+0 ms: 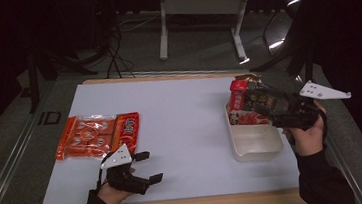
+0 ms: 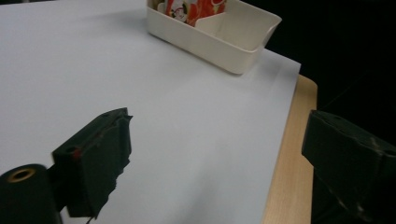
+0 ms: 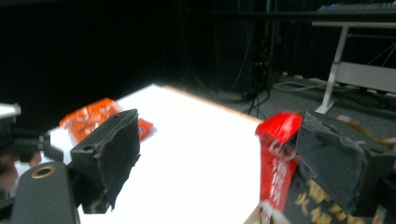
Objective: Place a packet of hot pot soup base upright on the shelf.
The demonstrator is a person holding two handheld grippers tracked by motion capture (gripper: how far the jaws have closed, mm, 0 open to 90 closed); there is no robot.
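Nearest the tabletop's [image 1: 180,117] front edge, toward its left corner, the left hand-held gripper [image 1: 147,166] rests low over the white surface with its jaws spread wide and nothing between them. Just beyond it, by the left edge, a flat orange snack pack [image 1: 97,135] lies on the tabletop. On the right side, near the right edge, stands a cream-coloured box [image 1: 255,142] with a divider; its near compartment is bare, and red-and-white packets [image 1: 245,118] fill its far compartment. The right hand-held gripper [image 1: 259,102] hovers above that far end of the box, jaws wide apart. In the right gripper view a red-and-black packet [image 3: 280,172] stands upright just beside one jaw; whether they touch is unclear.
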